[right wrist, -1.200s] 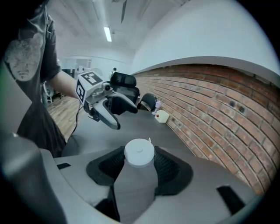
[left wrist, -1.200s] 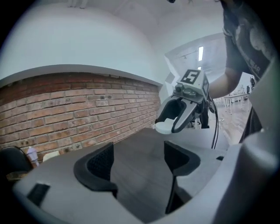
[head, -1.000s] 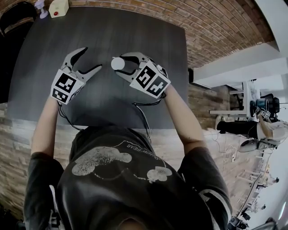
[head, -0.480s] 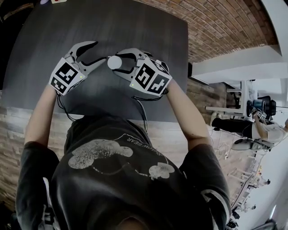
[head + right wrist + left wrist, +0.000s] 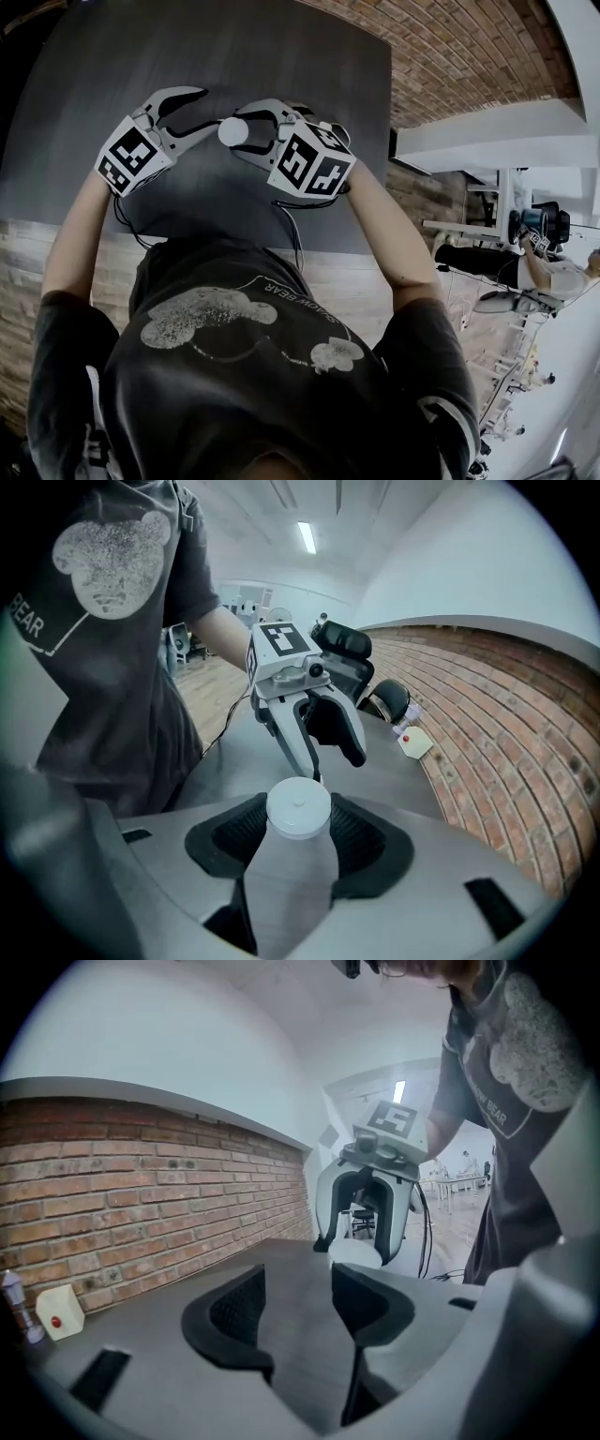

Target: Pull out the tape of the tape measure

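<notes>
A round white tape measure (image 5: 233, 130) is held upright over the dark table (image 5: 281, 56) by my right gripper (image 5: 238, 132), whose pads press its two sides. In the right gripper view the tape measure (image 5: 298, 810) fills the gap between the pads. My left gripper (image 5: 208, 108) faces it from the left, its lower fingertip almost at the case. The left jaws are closing, with nothing visible between them in the left gripper view (image 5: 298, 1290). Ahead of them stands the right gripper with the white tape measure (image 5: 356, 1253).
A cream box with a red button (image 5: 58, 1312) and a small bottle (image 5: 11, 1302) stand at the table's far end by the brick wall (image 5: 141, 1204). The table's near edge runs just in front of the person's body. Cables hang from both grippers.
My left gripper has moved right, up to the tape measure, and its jaws have narrowed. The right gripper has shifted slightly left with the tape measure still in it.
</notes>
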`<state>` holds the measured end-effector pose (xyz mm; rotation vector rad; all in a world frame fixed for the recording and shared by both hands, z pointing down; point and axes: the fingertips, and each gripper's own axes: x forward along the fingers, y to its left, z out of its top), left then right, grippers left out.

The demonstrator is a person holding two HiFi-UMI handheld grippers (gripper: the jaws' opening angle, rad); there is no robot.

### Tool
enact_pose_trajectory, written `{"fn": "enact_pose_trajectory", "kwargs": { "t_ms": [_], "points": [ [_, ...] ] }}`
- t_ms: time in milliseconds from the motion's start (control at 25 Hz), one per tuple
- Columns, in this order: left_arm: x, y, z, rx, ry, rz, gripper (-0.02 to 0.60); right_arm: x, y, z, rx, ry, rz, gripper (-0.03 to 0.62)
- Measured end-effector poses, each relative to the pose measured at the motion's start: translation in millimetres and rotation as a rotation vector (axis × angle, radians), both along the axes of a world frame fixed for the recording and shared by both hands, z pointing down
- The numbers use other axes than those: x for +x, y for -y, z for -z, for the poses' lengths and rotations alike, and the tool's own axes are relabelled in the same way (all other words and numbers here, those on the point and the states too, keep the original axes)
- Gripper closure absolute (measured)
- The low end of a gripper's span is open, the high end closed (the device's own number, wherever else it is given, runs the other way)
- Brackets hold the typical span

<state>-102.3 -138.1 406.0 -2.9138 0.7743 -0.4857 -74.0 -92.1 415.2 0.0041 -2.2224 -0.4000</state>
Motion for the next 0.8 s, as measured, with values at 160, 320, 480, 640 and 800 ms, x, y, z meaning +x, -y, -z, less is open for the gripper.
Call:
{"fn": "enact_pose_trajectory", "kwargs": {
  "t_ms": [160, 320, 480, 640, 800],
  "points": [
    [4.4, -0.3, -12.7, 0.016, 0.072, -0.038, 0.386, -0.2, 2.1, -7.4, 0.003, -0.026, 0.028, 0.364],
    [8.9, -3.1, -20.6, 0.032, 0.121, -0.083, 0.416, 0.7, 1.1, -15.1, 0.004, -0.060, 0.070, 0.364],
    [14.6, -16.0, -22.8, 0.093, 0.210, -0.157, 0.470, 3.3, -4.3, -14.7, -0.014, -0.078, 0.133, 0.364],
    [21.9, -26.2, -25.2, 0.149, 0.281, -0.224, 0.500, 8.3, -8.6, -18.2, -0.019, -0.116, 0.195, 0.364],
    [25.8, -31.2, -31.7, 0.152, 0.304, -0.252, 0.548, 10.2, -8.8, -23.6, -0.017, -0.131, 0.212, 0.364]
  ]
}}
